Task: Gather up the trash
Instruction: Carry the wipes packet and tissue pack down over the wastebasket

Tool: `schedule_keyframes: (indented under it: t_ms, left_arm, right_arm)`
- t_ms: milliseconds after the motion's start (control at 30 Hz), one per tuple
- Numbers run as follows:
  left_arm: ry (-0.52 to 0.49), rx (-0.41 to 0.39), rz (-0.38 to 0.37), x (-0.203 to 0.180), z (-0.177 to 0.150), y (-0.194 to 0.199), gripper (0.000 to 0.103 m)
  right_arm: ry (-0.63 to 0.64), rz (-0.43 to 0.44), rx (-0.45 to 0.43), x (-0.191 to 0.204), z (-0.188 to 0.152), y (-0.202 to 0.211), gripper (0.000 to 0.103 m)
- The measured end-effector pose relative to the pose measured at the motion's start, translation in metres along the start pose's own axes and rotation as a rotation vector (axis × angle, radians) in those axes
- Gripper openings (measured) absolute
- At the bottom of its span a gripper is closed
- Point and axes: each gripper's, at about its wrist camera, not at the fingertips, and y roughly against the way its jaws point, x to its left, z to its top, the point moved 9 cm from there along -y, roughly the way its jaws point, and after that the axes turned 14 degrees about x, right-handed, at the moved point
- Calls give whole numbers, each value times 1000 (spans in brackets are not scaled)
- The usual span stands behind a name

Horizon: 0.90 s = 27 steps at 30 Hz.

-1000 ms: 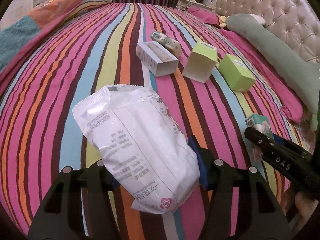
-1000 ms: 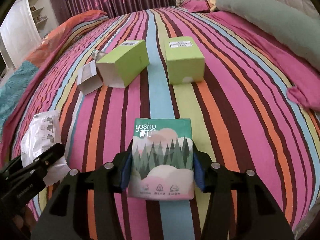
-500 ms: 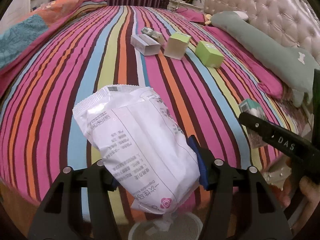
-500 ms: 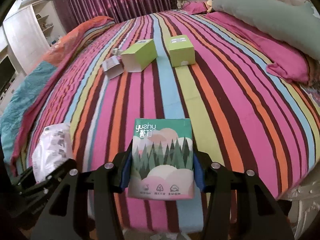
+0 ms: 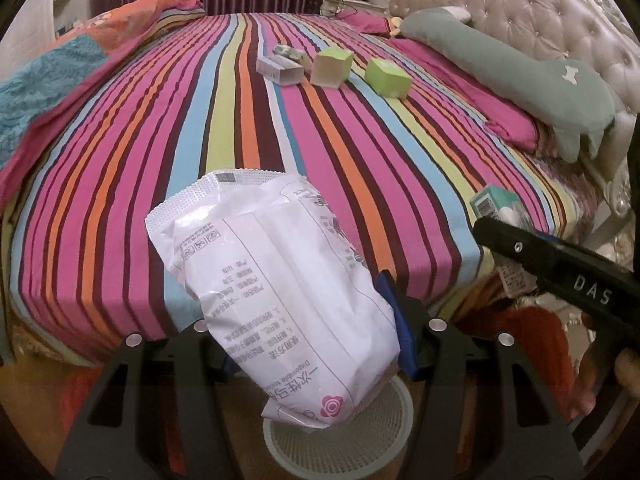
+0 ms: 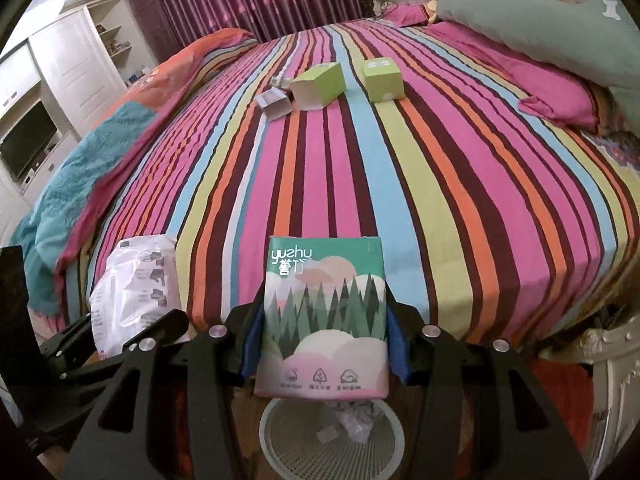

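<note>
While it hangs past the foot of the striped bedspread [image 5: 224,120], the left gripper [image 5: 308,320] is clamped on a crinkled white plastic wrapper with grey print [image 5: 276,280], whose lower end dangles over a round white mesh wastebasket [image 5: 340,436] at 6 o'clock in the left view. At 12 o'clock on the bed lie a small grey-white open carton [image 5: 280,70], a pale green box lying open-ended [image 5: 332,66] and, at 1 o'clock, a bright green cube-shaped box [image 5: 388,78]. Further right, the right gripper [image 6: 322,340] is closed on a flat green-and-pink tissue pack printed with a forest [image 6: 324,316], its blue-padded fingers [image 6: 396,344] pressing both sides. That pack hovers just above the same basket, at 6 o'clock in the right view, where crumpled paper scraps [image 6: 356,420] lie inside. A grey-green bolster pillow [image 6: 540,28] lies at 2 o'clock.
</note>
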Motion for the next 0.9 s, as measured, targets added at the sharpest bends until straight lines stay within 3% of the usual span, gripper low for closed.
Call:
schedule_keyframes:
  t_ms: [267,400,567,900]
  left_arm:
    - [-25,36,-2,-9,-33,-1,57]
    - [-40,85,-10,-15,-52,-14,57]
    - [-15,220,-45,-15,-84,-52,57]
    - [66,446,-96,-6,-120,-103,57]
  right_arm:
    - [-26,13,40,-1,-31,-2,48]
    - [-55,26,112,-3,-57,-20,48]
    - [-121,73,271,-11,-92,-62,48]
    - [-251,99,496,-26,-128,-115,48]
